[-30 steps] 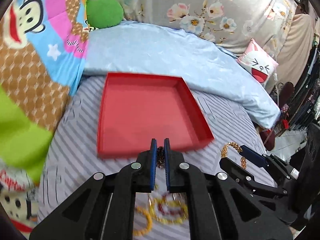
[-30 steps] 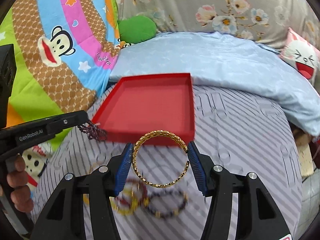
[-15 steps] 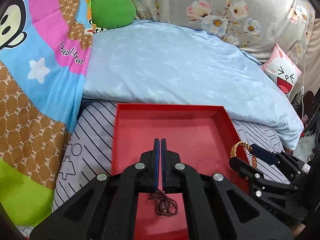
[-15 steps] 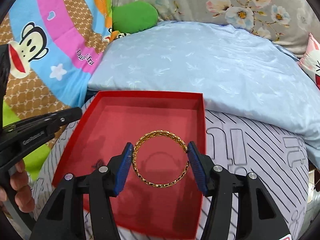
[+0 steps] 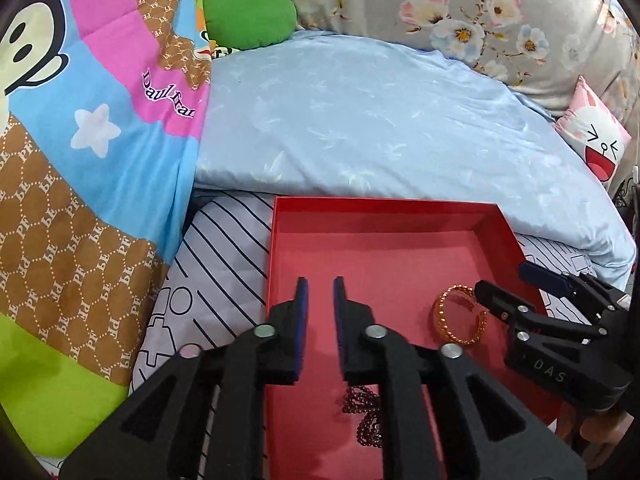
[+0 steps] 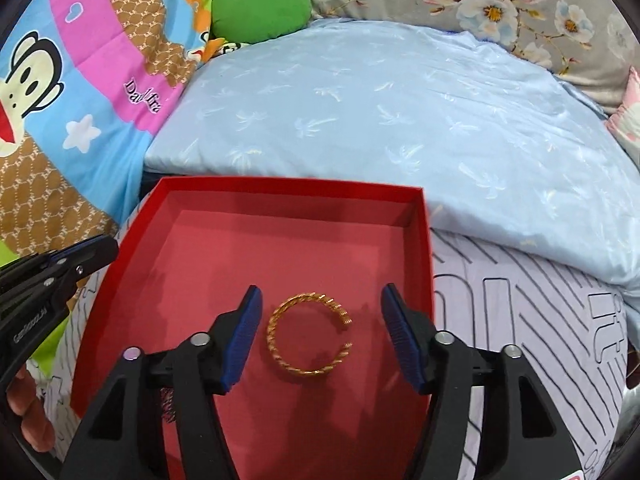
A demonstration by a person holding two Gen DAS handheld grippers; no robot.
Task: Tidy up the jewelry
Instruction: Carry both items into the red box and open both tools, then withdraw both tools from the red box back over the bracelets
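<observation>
Right wrist view: the right gripper [image 6: 320, 312] hangs over the red tray [image 6: 424, 264], its blue pads spread and opening wider — the gold bangle [image 6: 309, 334] lies flat on the tray floor between them, touching neither pad, nearer the tray's right wall than its left. The bangle is an open twisted ring with its gap facing right. In the left wrist view the left gripper [image 5: 319, 304] sits over the tray's left half, jaws parting with nothing between the pads; below them, by the tray's near edge, the dark beaded bracelet [image 5: 366, 408] lies loose on the floor, partly hidden behind the gripper's body. The tray rests on a striped sheet [image 5: 216, 264], its far edge just beside a pale blue pillow [image 5: 380, 120] — a cartoon monkey blanket [image 5: 80, 128] lies to the left.
</observation>
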